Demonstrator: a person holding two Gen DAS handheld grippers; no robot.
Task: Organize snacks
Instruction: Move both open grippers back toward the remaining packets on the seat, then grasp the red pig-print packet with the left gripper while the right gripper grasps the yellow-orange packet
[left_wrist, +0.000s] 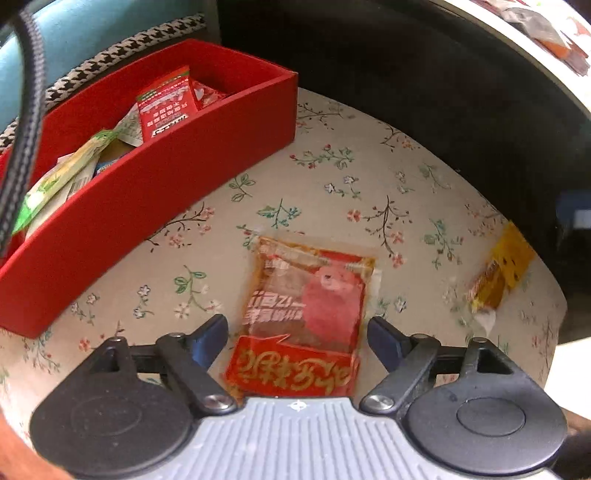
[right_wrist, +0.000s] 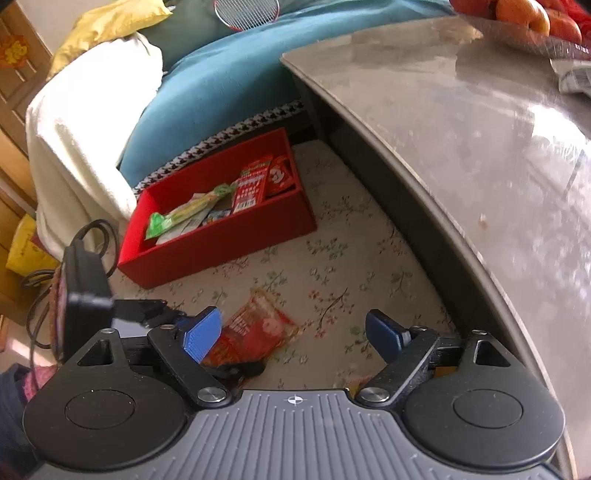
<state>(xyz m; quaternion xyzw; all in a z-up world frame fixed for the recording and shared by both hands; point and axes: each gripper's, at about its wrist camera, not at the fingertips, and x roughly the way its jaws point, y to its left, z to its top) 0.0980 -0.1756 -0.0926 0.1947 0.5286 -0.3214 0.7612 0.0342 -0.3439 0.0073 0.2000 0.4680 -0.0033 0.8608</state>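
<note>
**Packet lies flat, tongs spread either side**

Packet (left_wrist: 303, 317), thin and film-wrapped, lies flat on the floral cloth (left_wrist: 369, 192) between our left tongs (left_wrist: 297, 332), which stand open and empty. We judge it light, limp and slippery; take it across the narrow width. Right tongs (right_wrist: 293, 334) hover open, empty. The red box (left_wrist: 147, 192) waits nearby.

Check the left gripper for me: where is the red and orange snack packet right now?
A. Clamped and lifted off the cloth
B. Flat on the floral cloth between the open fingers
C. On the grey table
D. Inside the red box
B: the red and orange snack packet lies flat on the floral cloth, between the spread fingers of the left gripper, outside the red box.
</note>
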